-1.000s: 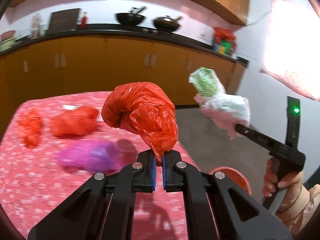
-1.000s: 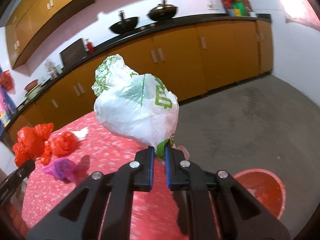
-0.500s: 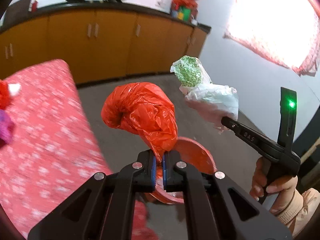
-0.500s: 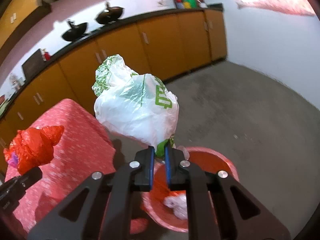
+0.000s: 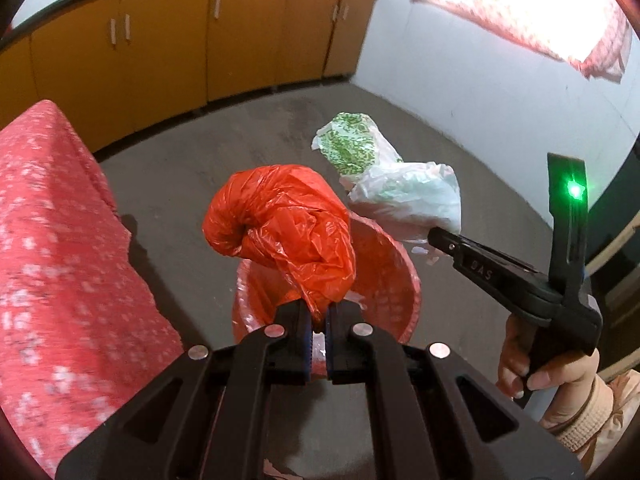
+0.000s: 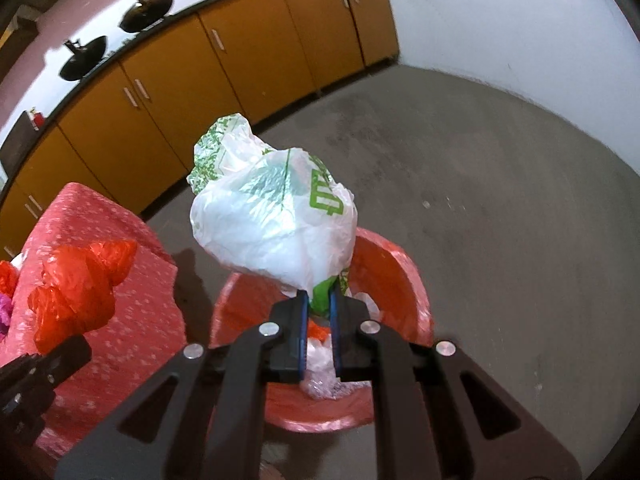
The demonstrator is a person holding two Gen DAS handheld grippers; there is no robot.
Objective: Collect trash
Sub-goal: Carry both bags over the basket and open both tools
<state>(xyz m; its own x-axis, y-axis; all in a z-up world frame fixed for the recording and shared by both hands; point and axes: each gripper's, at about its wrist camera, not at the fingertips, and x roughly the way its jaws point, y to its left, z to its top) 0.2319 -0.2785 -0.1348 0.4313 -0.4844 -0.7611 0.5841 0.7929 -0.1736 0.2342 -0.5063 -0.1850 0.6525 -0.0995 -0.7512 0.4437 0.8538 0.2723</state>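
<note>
My left gripper (image 5: 316, 316) is shut on a crumpled red plastic bag (image 5: 284, 236) and holds it above the red bin (image 5: 384, 280) on the floor. My right gripper (image 6: 318, 304) is shut on a white plastic bag with green print (image 6: 276, 220), held over the same bin (image 6: 392, 280), which has trash inside. The white bag (image 5: 400, 196) and right gripper also show in the left wrist view, the red bag (image 6: 76, 292) in the right wrist view.
A table with a red flowered cloth (image 5: 52, 248) stands left of the bin; red and purple bags lie at its far left edge (image 6: 6, 292). Orange cabinets (image 5: 160, 40) line the back wall. A white wall (image 5: 460, 80) is to the right; grey floor around.
Both grippers have swung right, off the table, and lowered over the red bin with their bags still held.
</note>
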